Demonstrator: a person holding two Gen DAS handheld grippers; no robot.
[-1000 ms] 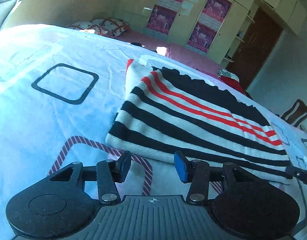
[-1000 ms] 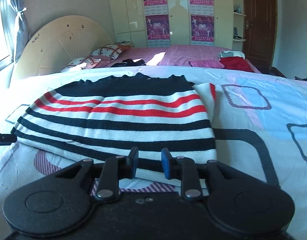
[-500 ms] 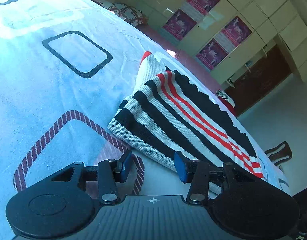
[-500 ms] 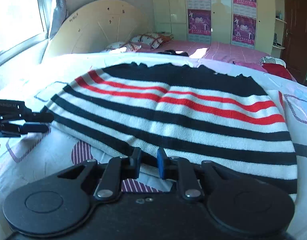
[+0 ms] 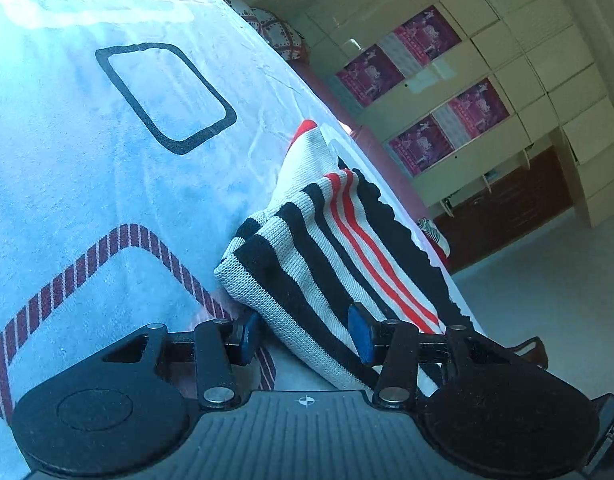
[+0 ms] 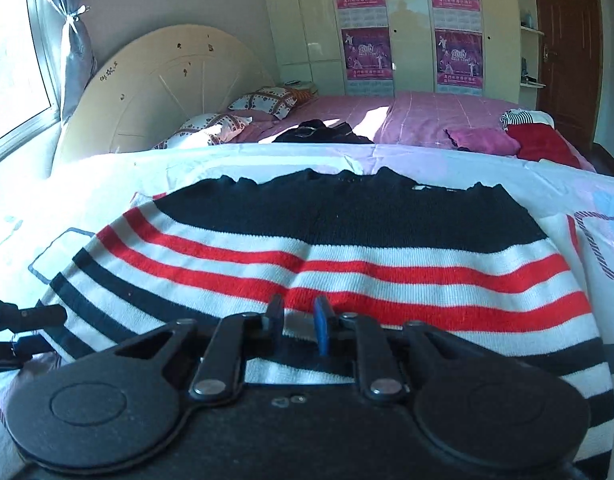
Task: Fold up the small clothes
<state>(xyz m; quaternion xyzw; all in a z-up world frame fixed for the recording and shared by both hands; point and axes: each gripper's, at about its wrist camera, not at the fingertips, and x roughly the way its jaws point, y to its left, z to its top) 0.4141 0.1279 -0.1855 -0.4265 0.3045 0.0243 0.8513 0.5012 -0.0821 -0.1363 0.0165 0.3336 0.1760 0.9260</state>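
Both tongs have moved in over the striped sweater (image 6: 347,264). Left gripper (image 5: 303,336) stands spread, straddling its folded edge without pinching. Right gripper (image 6: 299,320), just narrowed, sits above the sweater's middle; whether it pinches cloth is unclear.

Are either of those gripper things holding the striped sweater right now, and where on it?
The left gripper is open, straddling the striped sweater's folded corner without pinching it. The right gripper is nearly shut over the sweater's middle; whether it pinches fabric cannot be told.
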